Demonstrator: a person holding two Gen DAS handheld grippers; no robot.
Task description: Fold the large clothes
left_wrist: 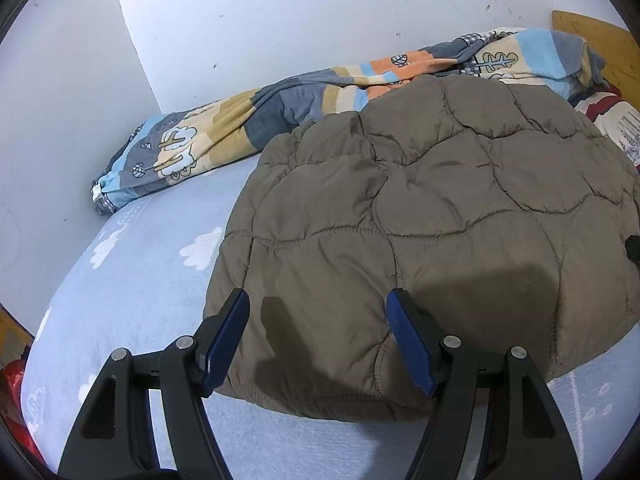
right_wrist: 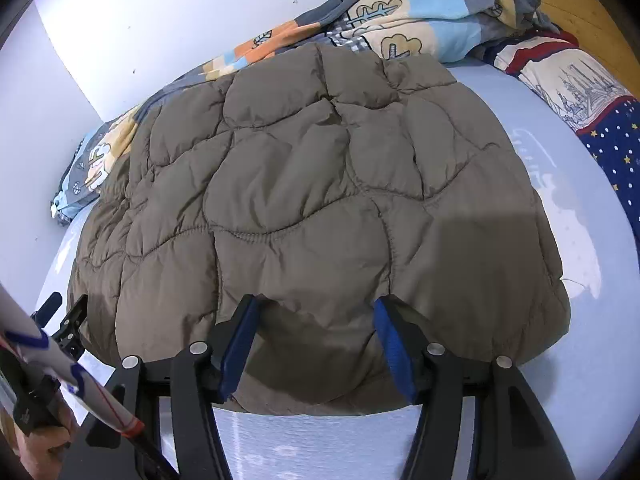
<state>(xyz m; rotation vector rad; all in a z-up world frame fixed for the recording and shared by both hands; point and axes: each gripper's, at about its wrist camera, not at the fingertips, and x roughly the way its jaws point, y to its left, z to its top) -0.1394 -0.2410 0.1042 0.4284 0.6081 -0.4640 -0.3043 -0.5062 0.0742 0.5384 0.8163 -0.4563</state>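
Nearest, the left claw (left_wrist: 318, 300) hangs with its blue-padded fingers spread apart over the near left corner of the jacket (left_wrist: 420, 240), gripping nothing; its shadow falls on the cloth between the fingers. The right claw (right_wrist: 316, 306) is likewise parted, its fingertips at or just above the jacket's near hem, and whether they press into the padding I cannot tell; no fold of cloth is pinched between them. At the lower left of the right wrist view a hand (right_wrist: 40, 440) holds the other tool.

The jacket is a puffy, olive-brown quilted garment, stitched in wavy, irregular panels. It lies flat on the bed (left_wrist: 132, 292) as a broad, roughly rectangular bundle with rounded corners and a seamed hem toward the cameras. The sheet below is pale blue with white clouds.

Beyond the jacket, a crumpled patchwork blanket (left_wrist: 240, 128) lies along the white wall (left_wrist: 280, 20). To the far right sits a pillow (right_wrist: 592, 100) printed with buildings and stars.
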